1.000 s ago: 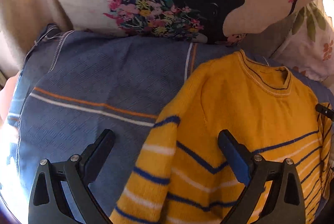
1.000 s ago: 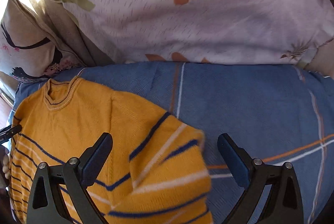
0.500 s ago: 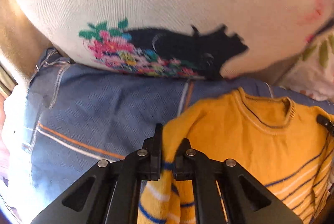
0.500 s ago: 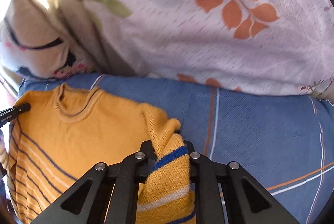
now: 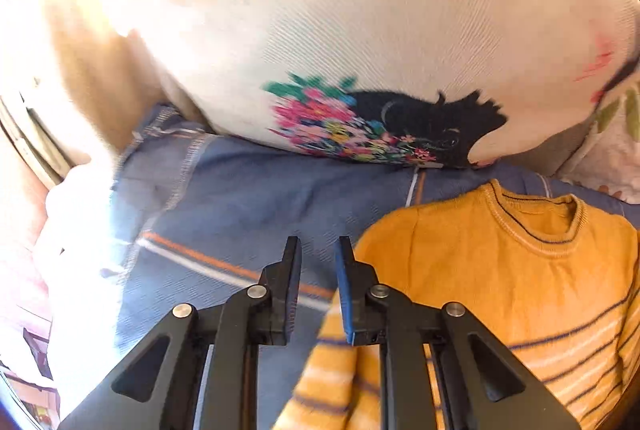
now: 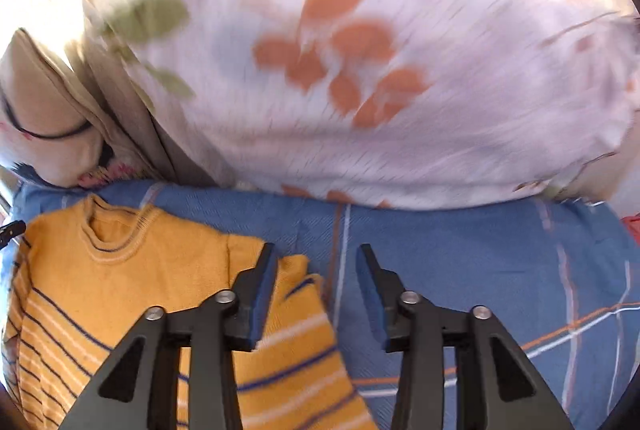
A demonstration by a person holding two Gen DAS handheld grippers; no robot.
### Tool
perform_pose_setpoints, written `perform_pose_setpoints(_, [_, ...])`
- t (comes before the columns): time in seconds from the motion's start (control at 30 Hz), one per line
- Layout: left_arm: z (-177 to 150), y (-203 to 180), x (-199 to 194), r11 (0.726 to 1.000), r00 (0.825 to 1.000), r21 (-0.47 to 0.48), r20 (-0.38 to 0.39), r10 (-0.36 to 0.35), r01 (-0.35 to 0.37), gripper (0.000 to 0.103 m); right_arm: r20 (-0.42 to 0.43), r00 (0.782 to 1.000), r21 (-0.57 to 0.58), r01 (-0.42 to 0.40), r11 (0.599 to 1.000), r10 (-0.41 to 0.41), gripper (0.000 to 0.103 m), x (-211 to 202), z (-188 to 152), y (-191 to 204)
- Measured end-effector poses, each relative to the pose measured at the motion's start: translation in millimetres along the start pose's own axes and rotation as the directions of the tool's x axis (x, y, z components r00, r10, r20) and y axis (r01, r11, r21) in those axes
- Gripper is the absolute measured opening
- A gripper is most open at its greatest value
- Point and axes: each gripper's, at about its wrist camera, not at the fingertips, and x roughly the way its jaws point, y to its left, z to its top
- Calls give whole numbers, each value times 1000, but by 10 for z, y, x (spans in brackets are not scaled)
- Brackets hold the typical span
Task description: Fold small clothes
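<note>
A yellow knitted sweater (image 5: 500,270) with navy and white stripes lies flat on the blue bedsheet (image 5: 240,205), collar toward the pillows. My left gripper (image 5: 319,242) hovers above its left shoulder. The jaws are opening and stand a narrow gap apart, with only sheet showing between them. One striped sleeve (image 5: 336,382) lies below the right finger, free of the pads. In the right wrist view the sweater (image 6: 140,278) sits at lower left. My right gripper (image 6: 316,248) is open and still opening, with nothing between its fingers. The other sleeve (image 6: 296,330) lies under its left finger.
A cream pillow (image 5: 360,29) with a black silhouette and flowers stands behind the sweater. Beside it leans a white pillow (image 6: 360,69) with orange leaves. The striped blue sheet (image 6: 460,254) stretches to the right. Bright light washes out the bed's left edge (image 5: 80,230).
Both grippers shut on a sleeve each and lifted it. Now both have let go and risen; the left jaws stand slightly apart, the right ones wide, and the sleeves have dropped.
</note>
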Motion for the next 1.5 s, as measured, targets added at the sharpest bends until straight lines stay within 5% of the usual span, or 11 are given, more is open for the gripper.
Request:
perform_pose_setpoints(0.03, [-100, 47, -255, 1000, 1000, -14, 19, -10, 11, 18, 7, 1000, 19, -18, 1000, 18, 76, -178, -48, -85])
perform_pose_setpoints(0.2, [-797, 204, -1249, 994, 990, -77, 123, -71, 81, 56, -43, 996, 117, -67, 991, 72, 76, -885, -520, -573])
perform_pose_setpoints(0.23, [-915, 548, -1140, 990, 985, -90, 147, -91, 105, 60, -59, 996, 144, -56, 988, 65, 76, -984, -674, -641])
perform_pose_setpoints(0.43, [-1749, 473, -1400, 974, 963, -112, 205, -173, 199, 70, -127, 992, 333, 42, 942, 1, 76, -1289, -1758, -1149])
perform_pose_setpoints(0.63, [-2032, 312, -1111, 951, 958, -158, 156, -241, 265, 70, -131, 991, 403, 18, 915, 38, 76, -1270, -2502, -1102])
perform_pose_setpoints(0.77, [-2059, 271, -1145, 950, 951, -148, 187, -246, 275, 70, -119, 993, 351, 65, 934, -24, 77, -1254, -2604, -834])
perform_pose_setpoints(0.93, [-2083, 282, -1246, 960, 955, -135, 205, -216, 246, 70, -144, 986, 293, 122, 948, -83, 40, -1332, -2626, -658])
perform_pose_setpoints(1.03, [-2081, 312, -1231, 956, 954, -145, 199, -225, 255, 70, -174, 982, 300, 120, 946, -70, 31, -1413, -2626, -727])
perform_pose_setpoints(1.17, [-2066, 328, -1199, 952, 950, -149, 206, -234, 267, 70, -49, 995, 322, 94, 942, -82, 36, -1712, -2554, -796])
perform_pose_setpoints(1.27, [-2053, 308, -1152, 946, 945, -148, 203, -257, 289, 70, 9, 999, 287, 32, 957, -36, 65, -1642, -2427, -794])
perform_pose_setpoints(1.5, [-2081, 370, -1107, 943, 945, -143, 182, -273, 300, 70, -84, 996, 307, -8, 952, 35, 66, -1099, -2428, -903])
